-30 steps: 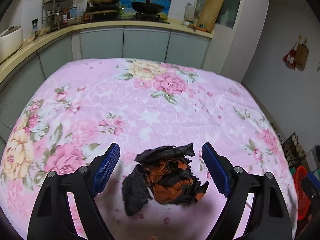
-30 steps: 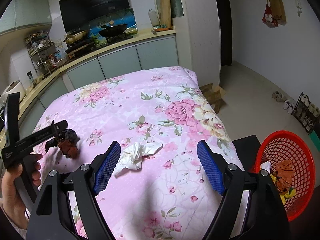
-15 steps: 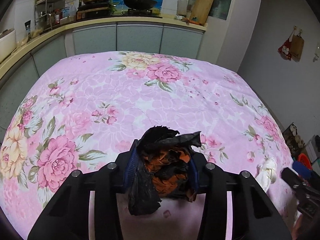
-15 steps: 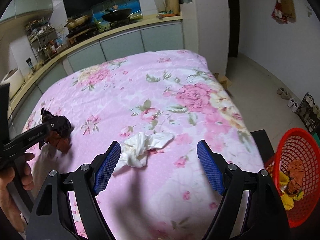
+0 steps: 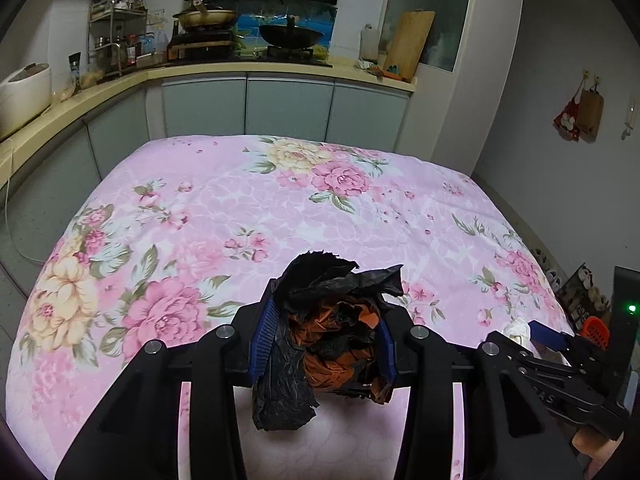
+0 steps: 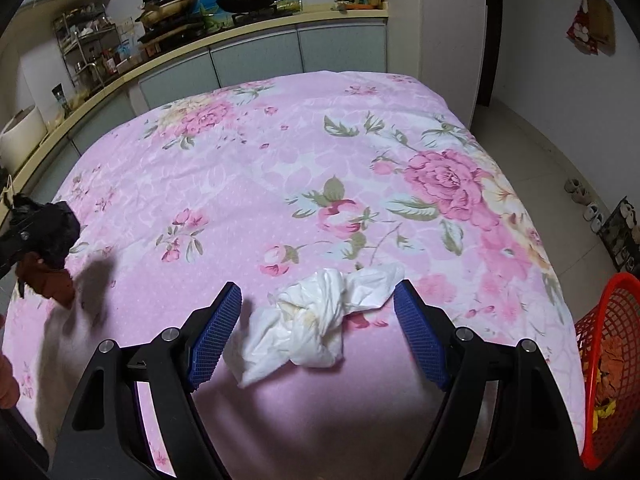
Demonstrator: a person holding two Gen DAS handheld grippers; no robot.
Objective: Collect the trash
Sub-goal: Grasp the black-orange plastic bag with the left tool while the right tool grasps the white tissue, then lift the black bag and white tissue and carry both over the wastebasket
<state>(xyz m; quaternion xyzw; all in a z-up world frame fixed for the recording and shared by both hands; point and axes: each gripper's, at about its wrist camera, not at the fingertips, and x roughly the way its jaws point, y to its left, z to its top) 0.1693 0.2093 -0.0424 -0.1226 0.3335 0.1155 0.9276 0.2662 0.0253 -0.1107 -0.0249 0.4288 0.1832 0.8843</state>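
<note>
My left gripper (image 5: 322, 344) is shut on a crumpled black and orange wrapper (image 5: 332, 344), held just above the pink floral tablecloth (image 5: 200, 216). The same wad (image 6: 48, 256) shows at the far left of the right wrist view, casting a shadow below it. A crumpled white tissue (image 6: 320, 320) lies on the cloth near the front edge. My right gripper (image 6: 320, 332) straddles the tissue; its blue pads stand apart from it on both sides, and the jaws are closing. In the left wrist view the tissue (image 5: 518, 328) peeks out at the right behind the right gripper.
A red mesh basket (image 6: 600, 344) with orange and yellow trash in it stands on the floor past the table's right edge. Kitchen counter (image 5: 280, 70) with pans runs behind the table. Shoes (image 6: 580, 196) lie on the floor at the right.
The left gripper shut on the black and orange wrapper and lifted it off the cloth. The right gripper came down and forward over the white tissue and its jaws narrowed slightly.
</note>
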